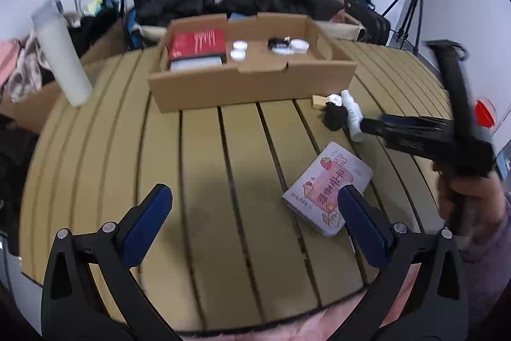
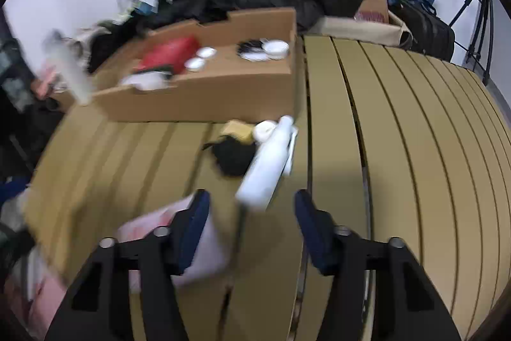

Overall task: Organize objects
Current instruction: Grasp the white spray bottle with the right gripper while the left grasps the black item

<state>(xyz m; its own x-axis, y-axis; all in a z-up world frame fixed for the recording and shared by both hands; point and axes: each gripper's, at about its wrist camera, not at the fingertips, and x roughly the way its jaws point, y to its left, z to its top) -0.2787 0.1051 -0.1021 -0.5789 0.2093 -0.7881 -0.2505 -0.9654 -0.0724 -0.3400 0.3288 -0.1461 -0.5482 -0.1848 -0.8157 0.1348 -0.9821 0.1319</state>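
- Left gripper (image 1: 255, 206): shown from its own wrist camera with the jaws spread wide above the slatted table (image 1: 204, 168); nothing is held between the blue pads (image 1: 150, 222).
- Right gripper (image 2: 252, 222): shown from its own wrist camera with the jaws parted widely and nothing gripped; in the left wrist view the same tool is seen at the right edge, grasped by a hand (image 1: 463, 197), its tip close to the white bottle.
- White bottle (image 2: 268, 165): seen lying on its side on the table, just ahead of the right gripper's open jaws and not touched by either finger.
- Black item (image 2: 234, 157): seen resting against the left side of the bottle; its nature cannot be told.
- Yellow block (image 2: 238, 130) and small white jar (image 2: 264, 130): placed side by side between the black item and the cardboard box.
- Pink notebook (image 1: 329, 187): laid flat on the table, partly hidden by the right finger of the left gripper, near the table's front edge.
- Cardboard box (image 1: 252, 82): set open at the far part of the table; a red book (image 1: 196, 45), two small white jars (image 1: 239, 50) and a white lid (image 1: 298, 45) beside a dark object are contained in it.
- White cylinder (image 1: 60, 53): seen leaning left of the box, blurred.
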